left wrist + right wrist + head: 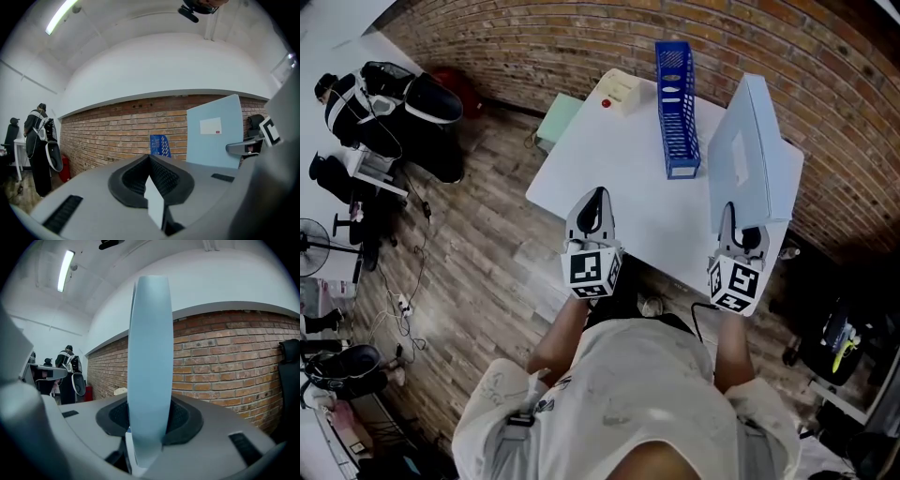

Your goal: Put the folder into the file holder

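Over the right edge of the desk (628,192), a pale blue folder (755,155) stands upright on its thin edge, gripped at its near end by the right gripper (730,214). That gripper's jaws are partly apart and pressed on the folder's two faces. The folder is a stiff, plain board, thick enough to show a rounded edge from the right gripper view. Its long axis runs from the gripper away toward the far edge of the desk and the brick wall (581,37), and its broad faces look left and right. Whether its lower edge touches the desk cannot be told. The face that looks toward the left gripper (597,197) carries a small white label (210,125) with a red mark in one corner, and its print is too small to read. The blue file holder (677,112) stands near the far edge, left of the folder and apart from it, its long axis also running near to far. The left gripper hangs over the near edge with its jaws together and nothing between them.
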The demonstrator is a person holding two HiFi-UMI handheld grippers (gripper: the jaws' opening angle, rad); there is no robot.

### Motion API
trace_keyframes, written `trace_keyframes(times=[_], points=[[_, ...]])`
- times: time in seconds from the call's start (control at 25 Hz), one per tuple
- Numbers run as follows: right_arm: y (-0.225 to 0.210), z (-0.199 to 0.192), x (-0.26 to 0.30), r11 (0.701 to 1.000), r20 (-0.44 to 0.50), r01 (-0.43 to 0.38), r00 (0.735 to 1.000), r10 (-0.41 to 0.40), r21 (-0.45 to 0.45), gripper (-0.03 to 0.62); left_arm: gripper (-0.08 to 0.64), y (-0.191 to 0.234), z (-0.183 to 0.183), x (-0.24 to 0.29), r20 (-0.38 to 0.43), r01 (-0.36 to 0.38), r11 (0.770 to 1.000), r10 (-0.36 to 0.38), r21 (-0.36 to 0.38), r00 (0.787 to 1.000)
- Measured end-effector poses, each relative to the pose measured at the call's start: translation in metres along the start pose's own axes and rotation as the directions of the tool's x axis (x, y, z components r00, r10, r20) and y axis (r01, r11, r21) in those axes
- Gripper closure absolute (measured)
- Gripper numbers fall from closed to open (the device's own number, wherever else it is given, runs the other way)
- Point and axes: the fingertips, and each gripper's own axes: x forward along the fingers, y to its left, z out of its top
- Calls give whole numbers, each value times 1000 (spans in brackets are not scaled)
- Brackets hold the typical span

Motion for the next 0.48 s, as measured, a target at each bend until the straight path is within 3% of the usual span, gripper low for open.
trace_keyframes(times=[0.48], points=[[1, 2, 36, 998, 7, 62, 998, -62, -27, 419, 548, 12, -9, 53, 25, 55, 998, -55, 4, 998]])
